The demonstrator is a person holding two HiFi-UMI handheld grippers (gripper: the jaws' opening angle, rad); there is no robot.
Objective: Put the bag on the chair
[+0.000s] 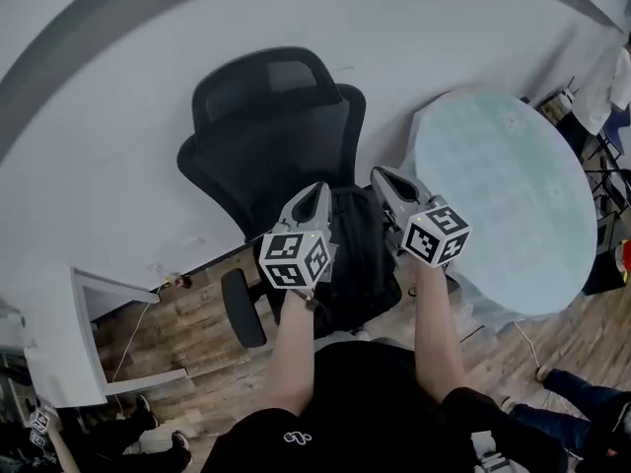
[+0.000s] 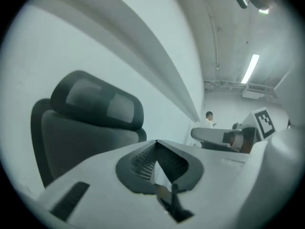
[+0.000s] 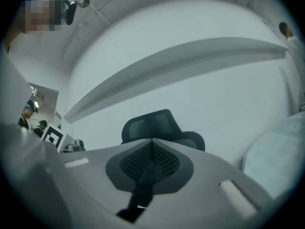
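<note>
Flanking the black chair (image 1: 266,126), a round tabletop (image 1: 503,185) is seen at the right and a white cabinet (image 1: 59,343) at the left. The black bag (image 1: 355,254) is set on the seat, long axis running toward the backrest, partly covered by 2 tools. Left tool (image 1: 317,190) and right tool (image 1: 383,175) are held fully closed, nothing gripped

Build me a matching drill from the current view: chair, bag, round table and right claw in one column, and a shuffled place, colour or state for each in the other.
1. chair
2. bag
3. round table
4. right claw

A. pale top, at the right
B. shut on a black strap
C. black, at the chair's seat
D. black, with a mesh headrest

Pairs: 1-D, 2-C, 3-A, 4-B
</note>
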